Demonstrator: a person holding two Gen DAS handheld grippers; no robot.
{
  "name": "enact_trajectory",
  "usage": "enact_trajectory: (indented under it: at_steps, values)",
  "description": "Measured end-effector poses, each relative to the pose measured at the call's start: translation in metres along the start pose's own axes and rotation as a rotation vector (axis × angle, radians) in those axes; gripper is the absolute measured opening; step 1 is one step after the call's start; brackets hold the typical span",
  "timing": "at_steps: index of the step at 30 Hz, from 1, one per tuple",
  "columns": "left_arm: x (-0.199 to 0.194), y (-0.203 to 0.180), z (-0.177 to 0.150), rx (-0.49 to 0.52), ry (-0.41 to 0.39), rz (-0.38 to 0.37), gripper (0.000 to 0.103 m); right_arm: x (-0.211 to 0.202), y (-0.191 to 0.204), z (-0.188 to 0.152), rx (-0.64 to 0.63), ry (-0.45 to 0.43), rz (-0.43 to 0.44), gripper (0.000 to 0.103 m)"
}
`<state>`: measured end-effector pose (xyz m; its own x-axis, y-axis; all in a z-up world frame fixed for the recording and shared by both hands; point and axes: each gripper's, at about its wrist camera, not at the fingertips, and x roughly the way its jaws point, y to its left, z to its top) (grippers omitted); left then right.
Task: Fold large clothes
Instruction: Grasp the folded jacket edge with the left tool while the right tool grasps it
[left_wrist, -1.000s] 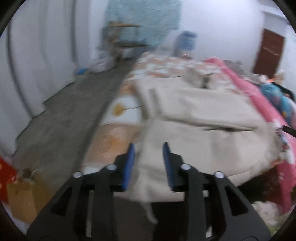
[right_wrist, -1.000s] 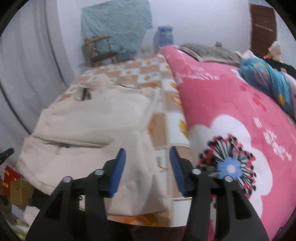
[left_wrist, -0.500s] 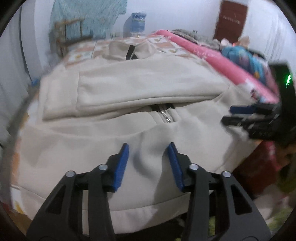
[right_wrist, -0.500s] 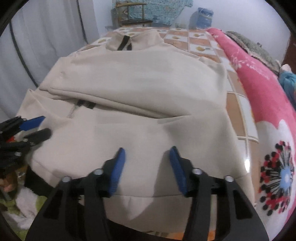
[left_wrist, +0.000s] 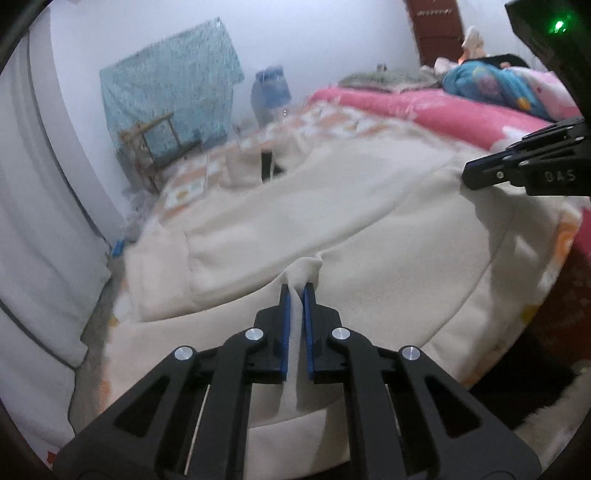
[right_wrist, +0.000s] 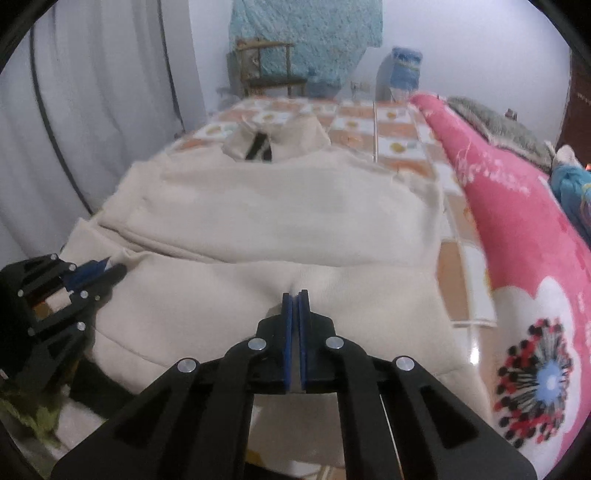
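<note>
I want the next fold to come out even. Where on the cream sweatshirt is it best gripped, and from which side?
Judging from how it lies, the cream sweatshirt is best taken at its near hem end, from the bed's foot, collar far. The left gripper and right gripper already pinch fabric there, spaced apart, so lifting toward the collar should fold it evenly.

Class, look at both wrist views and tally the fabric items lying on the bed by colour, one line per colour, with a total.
Cream: 1, the cream zip-up sweatshirt, pinched near its hem by the left gripper and the right gripper
Pink: 1, the pink flowered blanket
Orange and white: 1, the orange-and-white checked sheet
Blue: 1, the blue patterned bundle
Grey: 1, the grey fuzzy cloth
Total: 5
</note>
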<state>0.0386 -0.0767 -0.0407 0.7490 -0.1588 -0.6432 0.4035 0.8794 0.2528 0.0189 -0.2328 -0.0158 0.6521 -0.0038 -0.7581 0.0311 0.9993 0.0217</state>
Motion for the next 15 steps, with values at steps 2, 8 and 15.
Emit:
enact_trajectory:
  at_steps: [2,8,15]
  values:
    - [0.005,-0.003,-0.001,0.009,0.003,0.012,0.007,0.009,-0.001,-0.001,0.004,0.016,-0.007,0.003]
    - [0.01,-0.007,-0.002,0.039,-0.03,0.065,0.007,0.016,0.001,0.0,-0.011,-0.005,-0.04,0.003]
    - [0.031,-0.005,-0.005,0.003,-0.019,0.074,0.008,0.043,0.001,-0.01,-0.009,-0.005,-0.069,0.003]
